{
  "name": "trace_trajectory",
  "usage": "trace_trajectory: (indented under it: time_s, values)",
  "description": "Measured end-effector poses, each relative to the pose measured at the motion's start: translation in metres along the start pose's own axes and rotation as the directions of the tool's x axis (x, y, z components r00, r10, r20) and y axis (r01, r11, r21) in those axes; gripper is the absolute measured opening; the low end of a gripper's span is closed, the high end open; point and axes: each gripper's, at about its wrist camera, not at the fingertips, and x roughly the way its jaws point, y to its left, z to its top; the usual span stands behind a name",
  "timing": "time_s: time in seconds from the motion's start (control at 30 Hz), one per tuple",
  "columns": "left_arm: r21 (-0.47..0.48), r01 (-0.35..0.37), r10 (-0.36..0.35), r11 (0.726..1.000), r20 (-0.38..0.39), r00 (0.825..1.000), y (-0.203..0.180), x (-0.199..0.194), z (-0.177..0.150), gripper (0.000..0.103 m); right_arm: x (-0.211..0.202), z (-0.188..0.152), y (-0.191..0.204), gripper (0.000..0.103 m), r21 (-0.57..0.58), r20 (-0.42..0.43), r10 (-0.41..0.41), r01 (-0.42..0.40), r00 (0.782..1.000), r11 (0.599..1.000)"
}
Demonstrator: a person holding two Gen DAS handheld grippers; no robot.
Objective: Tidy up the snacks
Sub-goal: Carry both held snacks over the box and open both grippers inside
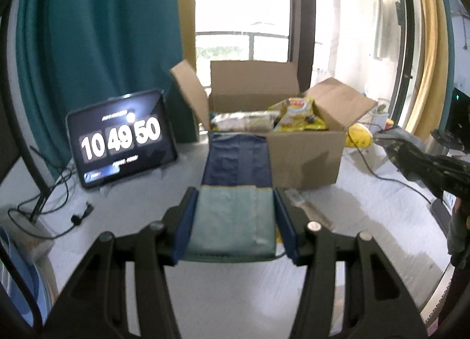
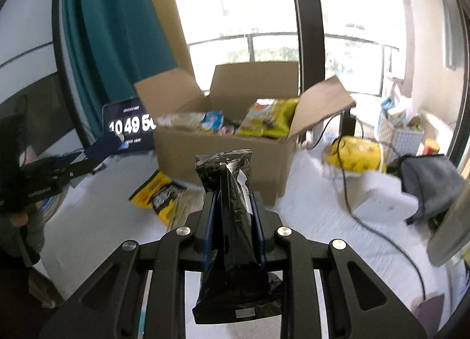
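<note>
An open cardboard box (image 1: 305, 157) stands on the white table with yellow chip bags (image 1: 299, 116) and other snacks inside; it also shows in the right wrist view (image 2: 223, 157). My left gripper (image 1: 235, 195) is shut on a flat blue and pale green snack packet (image 1: 235, 192), held in front of the box. My right gripper (image 2: 232, 201) is shut on a black foil snack bag (image 2: 232, 192), held upright before the box. A yellow and black snack bag (image 2: 158, 195) lies on the table at the box's front left. The left gripper shows at the left (image 2: 114, 141).
A tablet showing a clock (image 1: 120, 139) stands left of the box. Cables (image 2: 367, 221) run across the table. A yellow bag (image 2: 355, 154), a grey pouch (image 2: 431, 183) and a white basket (image 2: 402, 133) lie to the right. Teal curtain (image 1: 102, 45) and window behind.
</note>
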Motion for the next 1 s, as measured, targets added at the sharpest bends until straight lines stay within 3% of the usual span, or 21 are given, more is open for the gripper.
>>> trace_trajectory:
  time_s: [0.67,1.0]
  values:
    - [0.018,0.04,-0.041,0.999,0.095,0.995,-0.041,0.054,0.086,0.053,0.027,0.068,-0.045,0.025,0.022,0.123,-0.06,0.058,0.991,0.998]
    - [0.013,0.012,-0.014,1.0,0.116,0.993,-0.023,0.089,0.117,0.053,0.058,0.092,-0.052,0.025,0.023,0.133,-0.073,0.07,0.988,0.997]
